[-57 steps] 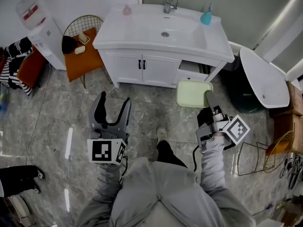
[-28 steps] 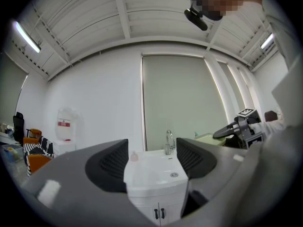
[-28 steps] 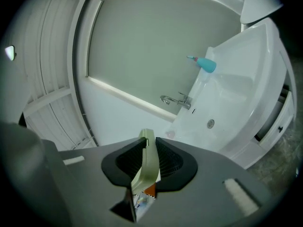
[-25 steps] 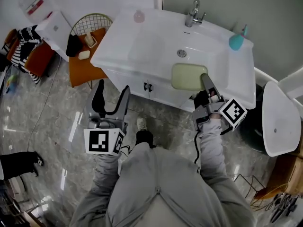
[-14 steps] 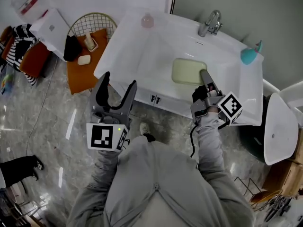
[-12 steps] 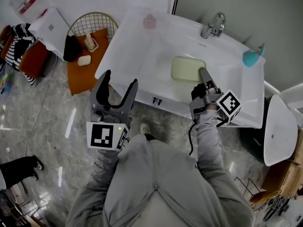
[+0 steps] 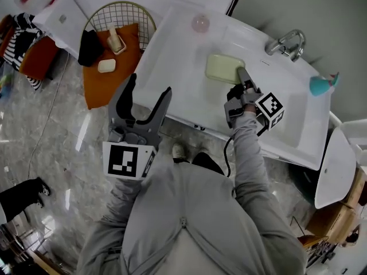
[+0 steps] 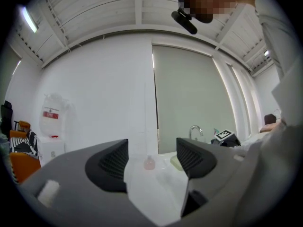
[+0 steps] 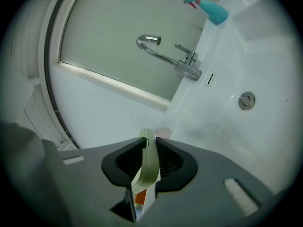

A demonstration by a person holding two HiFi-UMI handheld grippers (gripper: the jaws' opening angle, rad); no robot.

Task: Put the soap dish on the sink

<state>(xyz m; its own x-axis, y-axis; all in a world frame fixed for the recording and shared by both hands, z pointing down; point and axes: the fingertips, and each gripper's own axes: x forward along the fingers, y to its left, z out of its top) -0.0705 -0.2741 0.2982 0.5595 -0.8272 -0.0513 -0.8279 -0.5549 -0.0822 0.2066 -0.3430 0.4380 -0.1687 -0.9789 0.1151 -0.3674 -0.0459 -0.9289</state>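
The sink (image 7: 178, 62) was viewed steeply from overhead; it was shared, close and low, by both gripper views.

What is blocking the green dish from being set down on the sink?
Nothing visible. The right gripper holds the soap dish over a bare part of the sink; the pink bottle stands apart, farther back.
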